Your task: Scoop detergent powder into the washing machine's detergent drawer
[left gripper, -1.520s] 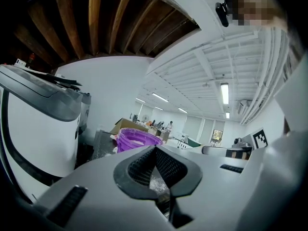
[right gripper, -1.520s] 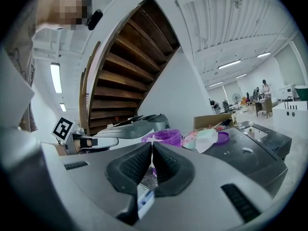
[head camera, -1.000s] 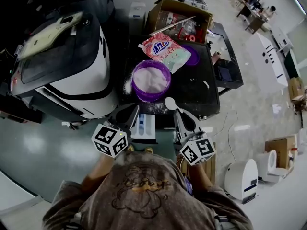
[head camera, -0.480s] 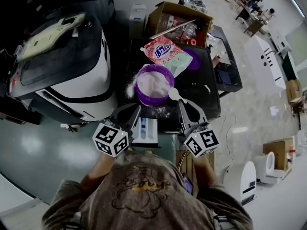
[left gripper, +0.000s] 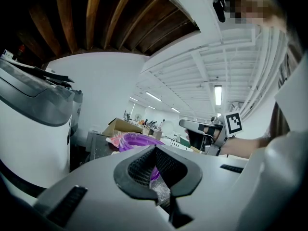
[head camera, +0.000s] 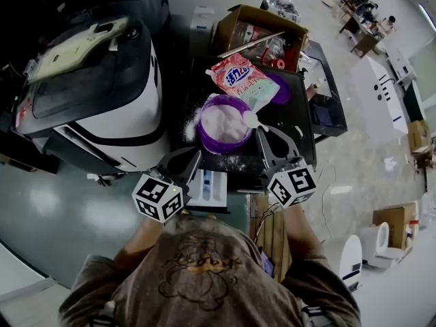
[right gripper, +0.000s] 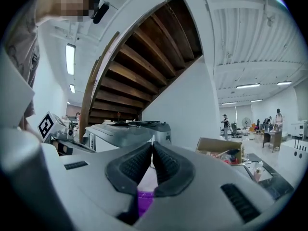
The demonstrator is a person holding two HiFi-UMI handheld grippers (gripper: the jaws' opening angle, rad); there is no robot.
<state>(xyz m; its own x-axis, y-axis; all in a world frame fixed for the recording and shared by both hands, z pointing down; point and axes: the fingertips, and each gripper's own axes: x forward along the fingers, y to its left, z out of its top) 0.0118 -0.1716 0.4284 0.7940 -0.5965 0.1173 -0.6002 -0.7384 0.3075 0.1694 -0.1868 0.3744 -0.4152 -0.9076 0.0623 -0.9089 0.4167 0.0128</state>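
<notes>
the white scoop (head camera: 250,119) is pinched by its handle in the right gripper (head camera: 264,136), whose jaws are closed tight on it. a second ago it hung near the front edge of the table (head camera: 289,135); now its head sits at the right rim of the purple bowl (head camera: 223,149) of detergent powder (head camera: 221,121). the left gripper (head camera: 189,161), tips together and empty, has stayed over the open detergent drawer (head camera: 208,186), beside the washing machine (head camera: 102,107).

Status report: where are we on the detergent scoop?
Right claw shut on scoop, at powder tub rim. Left claw shut, empty, by drawer. Nothing blocking drawer.
</notes>
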